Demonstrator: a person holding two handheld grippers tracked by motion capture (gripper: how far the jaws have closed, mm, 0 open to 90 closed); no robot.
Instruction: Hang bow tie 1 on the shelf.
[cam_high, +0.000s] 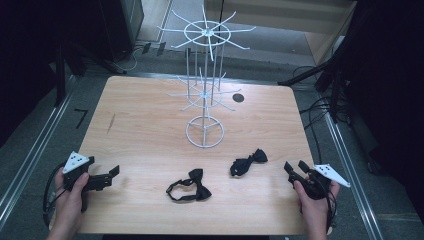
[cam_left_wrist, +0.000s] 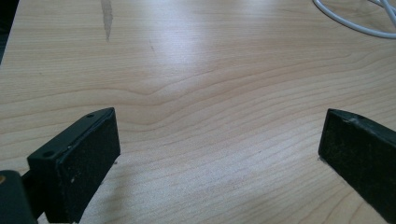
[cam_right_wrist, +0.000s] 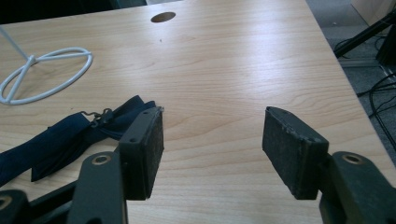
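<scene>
Right gripper (cam_high: 296, 167) jaws apart, empty; nearer bow tie (cam_high: 248, 161) at its 9 o'clock, apart. Left gripper (cam_high: 111, 175) jaws wide, over bare table (cam_high: 140, 125). Second bow tie (cam_high: 189, 186) at 6 o'clock of wire display rack (cam_high: 205, 131). Risk: limp strap snags, slips from pinch; rack tips if knocked.

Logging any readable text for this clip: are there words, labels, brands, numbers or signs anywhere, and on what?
"7": a dark mark shaped like that digit on the grey floor left of the table; it may be only tape.
No other text: the white wire rack, the two black bow ties and both grippers carry no lettering. The small holes in the grey plates are not characters.
</scene>
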